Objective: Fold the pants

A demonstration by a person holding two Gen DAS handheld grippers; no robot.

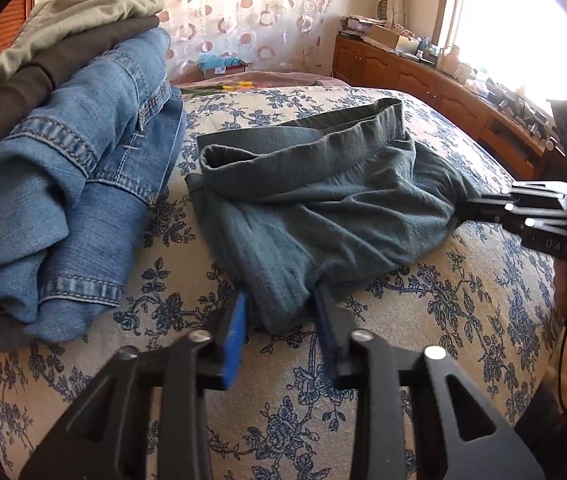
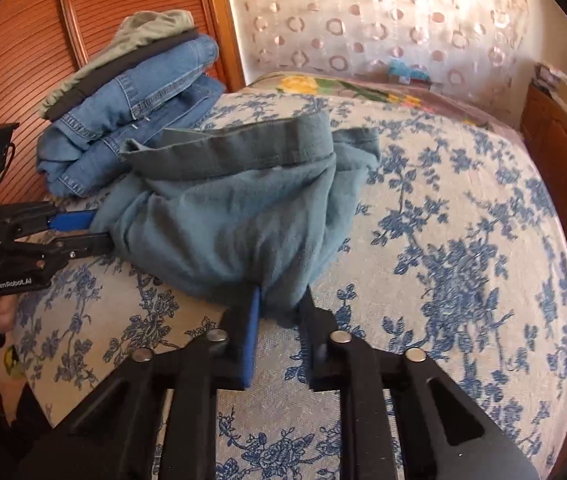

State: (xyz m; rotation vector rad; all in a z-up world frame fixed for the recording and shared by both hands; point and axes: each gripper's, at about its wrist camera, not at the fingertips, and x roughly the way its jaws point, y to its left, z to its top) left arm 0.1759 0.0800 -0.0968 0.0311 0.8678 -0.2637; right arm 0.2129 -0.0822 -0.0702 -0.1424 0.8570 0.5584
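A bed (image 1: 463, 300) covered in a cream spread with blue floral print is carrying the work. A sheer curtain with ring motifs (image 1: 243, 12) is hanging behind it, a wooden sideboard (image 1: 423, 80) cluttered with small items is running under a bright window, and a slatted wooden door (image 2: 23, 60) is standing at the other side.

A stack of folded clothes (image 1: 63, 180), jeans below with dark and olive garments above, is lying on the bed just beside the teal pants (image 1: 315, 200).

The pants are lying bunched near the middle of the bed, waistband (image 2: 251, 140) at the far side, rumpled and partly standing up. Their long axis cannot be told, the legs being gathered underneath.

The left tool (image 1: 281, 316) is gripping a fold at the near edge of the pants, blue pads pressing the cloth from both sides. The right tool (image 2: 281, 304) is likewise clenching a bunched corner of the pants at the adjoining side.
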